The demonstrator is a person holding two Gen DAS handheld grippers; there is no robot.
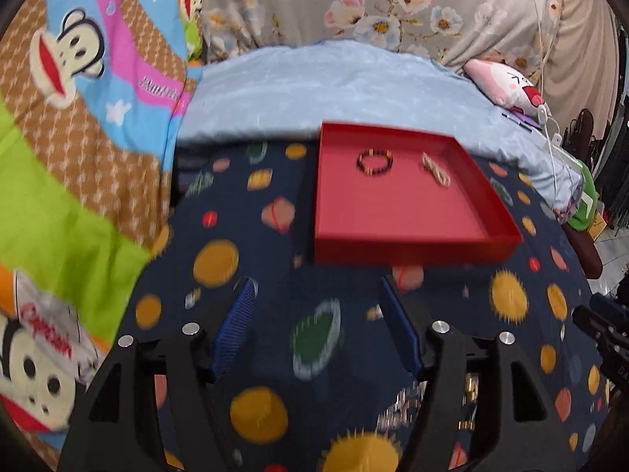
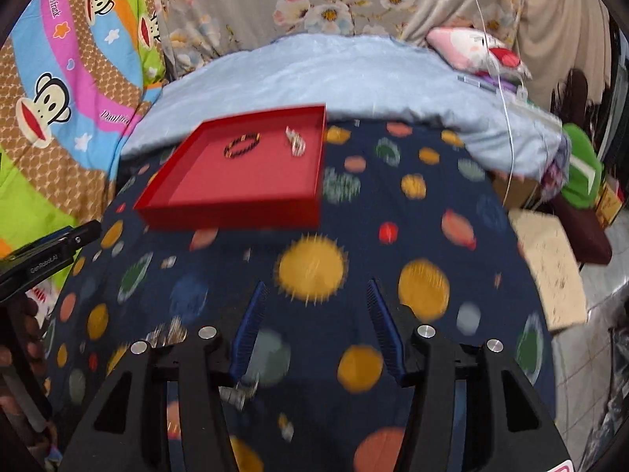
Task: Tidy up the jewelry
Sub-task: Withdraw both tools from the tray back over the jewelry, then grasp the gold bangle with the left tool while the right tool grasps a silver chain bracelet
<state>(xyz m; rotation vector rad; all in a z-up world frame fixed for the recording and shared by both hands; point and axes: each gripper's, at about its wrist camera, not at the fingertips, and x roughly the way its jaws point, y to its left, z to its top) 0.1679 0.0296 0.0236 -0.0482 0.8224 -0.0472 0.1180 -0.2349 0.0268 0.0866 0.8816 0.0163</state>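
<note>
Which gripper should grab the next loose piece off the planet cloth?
Right, probably. The right gripper is open, and a small silvery piece lies on the cloth right by its left finger. The left gripper, also open, has a silvery heap partly hidden behind its finger.

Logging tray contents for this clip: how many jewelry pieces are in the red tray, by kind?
Dark beaded bracelet: 1
Pale, light-coloured piece, too blurred to identify: 1
Total in the red tray: 2
</note>
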